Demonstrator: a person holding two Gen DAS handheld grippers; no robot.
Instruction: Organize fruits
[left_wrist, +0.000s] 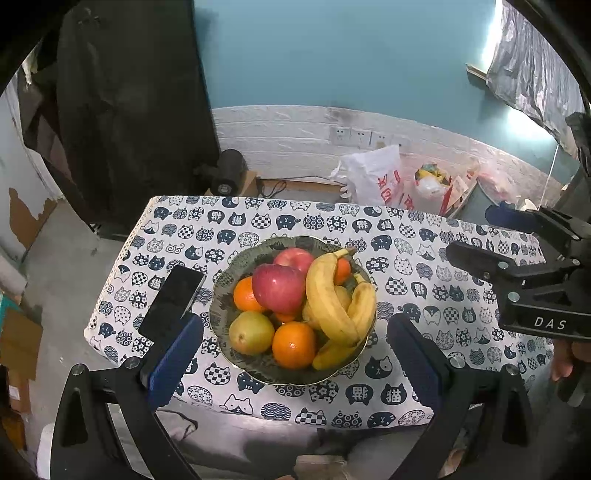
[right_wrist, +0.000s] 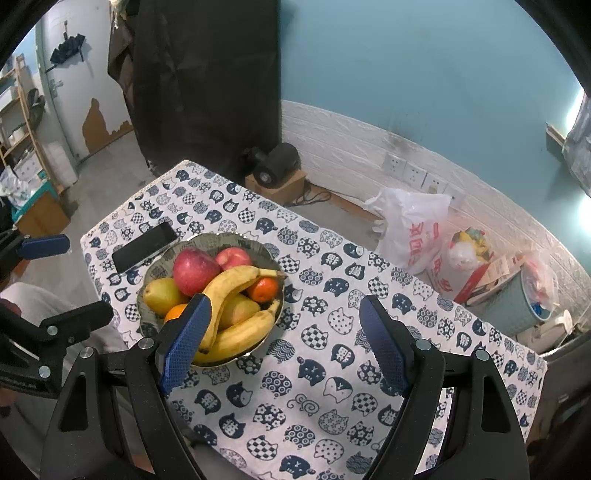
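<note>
A patterned bowl (left_wrist: 225, 280) (right_wrist: 236, 242) on the table holds red apples (left_wrist: 279, 288) (right_wrist: 194, 271), oranges (left_wrist: 294, 344) (right_wrist: 263, 288), a green pear (left_wrist: 251, 332) (right_wrist: 162, 293) and bananas (left_wrist: 328, 295) (right_wrist: 229, 291). My left gripper (left_wrist: 293, 354) hangs open above the bowl's near side, nothing between its blue pads (left_wrist: 173, 362). My right gripper (right_wrist: 284, 343) is open over the cloth just right of the bowl, its left pad (right_wrist: 184, 339) in front of the bananas. It also shows at the right of the left wrist view, right gripper (left_wrist: 480, 236).
A dark phone (left_wrist: 171, 301) (right_wrist: 144, 247) lies left of the bowl. The table (left_wrist: 406, 229) (right_wrist: 332, 387) wears a cat-print cloth. Beyond its far edge stand plastic bags (left_wrist: 373, 179) (right_wrist: 413, 229) and a bin (right_wrist: 517, 306). A black speaker on a box (right_wrist: 275, 170) sits by the wall.
</note>
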